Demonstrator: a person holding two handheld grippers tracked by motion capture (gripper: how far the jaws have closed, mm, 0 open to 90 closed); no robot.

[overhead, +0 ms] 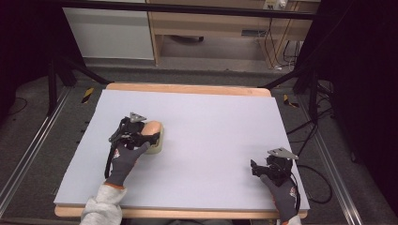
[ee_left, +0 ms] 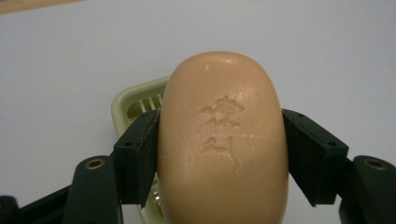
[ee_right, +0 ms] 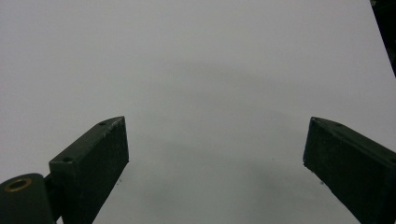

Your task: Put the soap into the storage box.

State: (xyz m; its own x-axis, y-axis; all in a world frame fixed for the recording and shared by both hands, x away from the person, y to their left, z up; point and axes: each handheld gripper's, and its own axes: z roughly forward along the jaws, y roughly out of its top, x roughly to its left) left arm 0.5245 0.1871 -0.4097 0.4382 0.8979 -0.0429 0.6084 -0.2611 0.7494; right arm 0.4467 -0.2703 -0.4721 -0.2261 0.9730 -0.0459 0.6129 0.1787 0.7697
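A peach-coloured oval bar of soap [ee_left: 223, 140] with a stamped mark is clamped between the two black jaws of my left gripper [ee_left: 219, 140], just above a pale green soap dish [ee_left: 135, 100]. From the high view, the soap [overhead: 152, 127] and dish [overhead: 158, 146] sit at the table's left centre, with my left gripper [overhead: 141, 136] shut on the soap. My right gripper [overhead: 256, 168] rests near the table's front right; its jaws [ee_right: 215, 154] stand wide apart over bare white surface.
The white table top [overhead: 211, 126] has a wooden rim. Black stand legs and cables lie on the floor to either side. A wooden cabinet stands beyond the far edge.
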